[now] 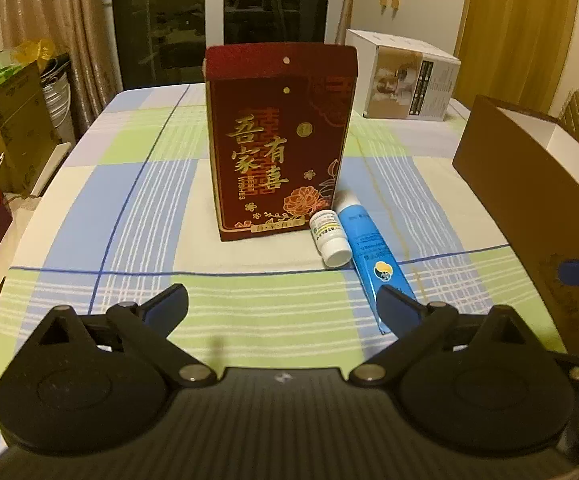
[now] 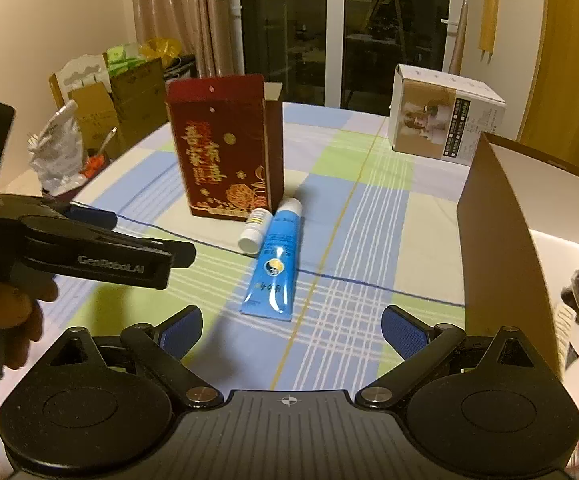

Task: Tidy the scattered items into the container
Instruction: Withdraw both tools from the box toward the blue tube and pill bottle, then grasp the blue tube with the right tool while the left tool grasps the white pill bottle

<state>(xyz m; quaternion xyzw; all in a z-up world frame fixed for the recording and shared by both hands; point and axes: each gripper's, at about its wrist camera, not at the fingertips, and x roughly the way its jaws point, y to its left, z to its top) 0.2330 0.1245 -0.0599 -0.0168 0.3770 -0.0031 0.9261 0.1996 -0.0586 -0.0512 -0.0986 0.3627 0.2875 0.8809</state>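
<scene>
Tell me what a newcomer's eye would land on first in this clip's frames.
First, the tall red gift box with gold lettering, standing upright mid-table on the checked tablecloth. Next, the blue tube and small white bottle lying side by side at its base. On the right stands the brown open container, while both hand-held grippers, left and right, are open and empty.

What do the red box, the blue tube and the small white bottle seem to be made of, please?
Red box: likely cardboard, matte with shiny gold print; folded flaps show at its top.
Blue tube: probably soft plastic or laminate, glossy; highlights streak it and its end is crimped flat.
White bottle: looks like smooth opaque plastic with a paper label.
</scene>
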